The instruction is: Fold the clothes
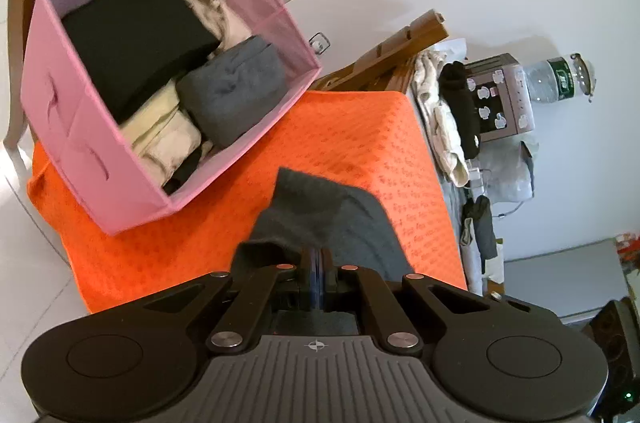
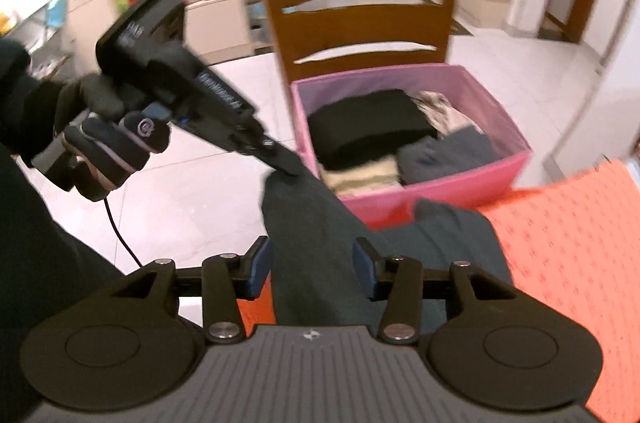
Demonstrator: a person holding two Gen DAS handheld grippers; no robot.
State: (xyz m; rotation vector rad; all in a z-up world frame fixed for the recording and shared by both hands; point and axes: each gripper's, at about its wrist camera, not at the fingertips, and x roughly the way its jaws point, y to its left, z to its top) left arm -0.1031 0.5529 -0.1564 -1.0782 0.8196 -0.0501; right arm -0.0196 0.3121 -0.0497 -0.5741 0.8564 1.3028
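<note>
A dark grey garment [image 1: 336, 219] lies on the orange cloth [image 1: 360, 143], with one corner lifted. My left gripper [image 1: 319, 259] is shut on that corner. In the right wrist view, the left gripper [image 2: 286, 169] is held by a gloved hand [image 2: 108, 151] and pinches the grey garment [image 2: 316, 223] from the upper left, pulling the fabric up into a ridge. My right gripper [image 2: 314, 267] stands open, and the ridge of fabric runs between its blue pads [image 2: 258, 269] without being pressed.
A pink fabric box [image 1: 80, 127], also in the right wrist view [image 2: 440, 191], sits on the orange cloth [image 2: 560, 263] and holds folded black, grey and cream clothes. A wooden chair [image 2: 360, 23] stands behind it. Clothes and a bottle [image 1: 552, 79] lie past the cloth's far edge.
</note>
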